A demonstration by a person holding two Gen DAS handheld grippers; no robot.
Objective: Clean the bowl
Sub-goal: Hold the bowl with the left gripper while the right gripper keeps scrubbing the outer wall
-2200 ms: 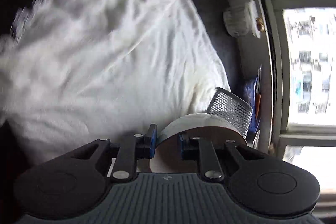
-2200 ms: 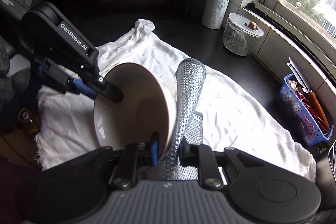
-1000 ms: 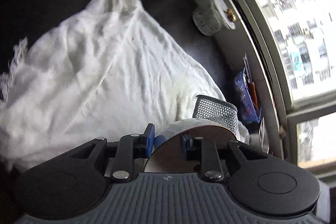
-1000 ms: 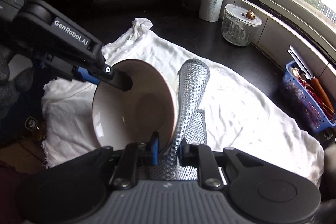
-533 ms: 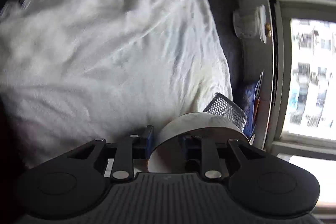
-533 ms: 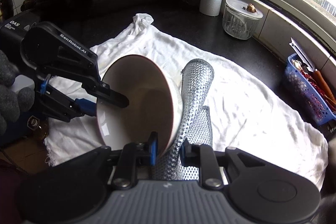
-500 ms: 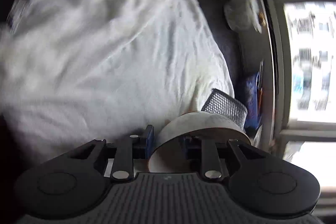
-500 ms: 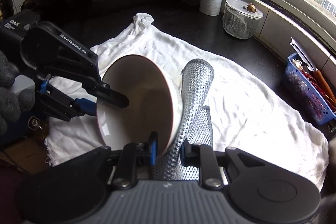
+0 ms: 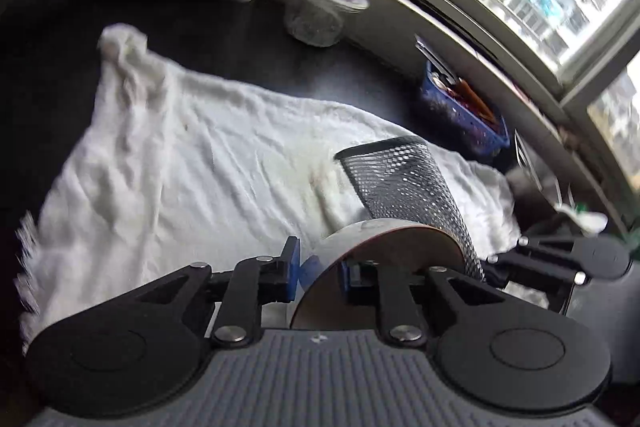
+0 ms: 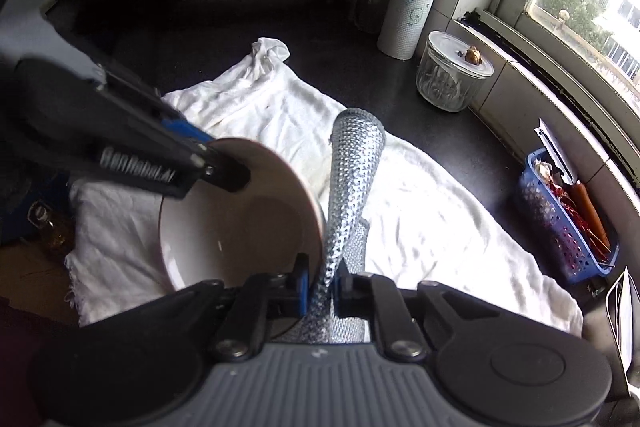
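My left claw [image 9: 318, 273], jaws just closing, pinches the bowl [image 10: 240, 223] rim; my right claw [image 10: 320, 285], likewise closing, grips the silver mesh scrubber [image 10: 352, 179] against the bowl's outer wall.

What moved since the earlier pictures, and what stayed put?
The left gripper rolled and lifted a little, tipping the bowl it grips by the rim. Both grippers' jaws have just been closing. The right gripper stayed put, shut on the silver scrubbing cloth. The white towel didn't move.
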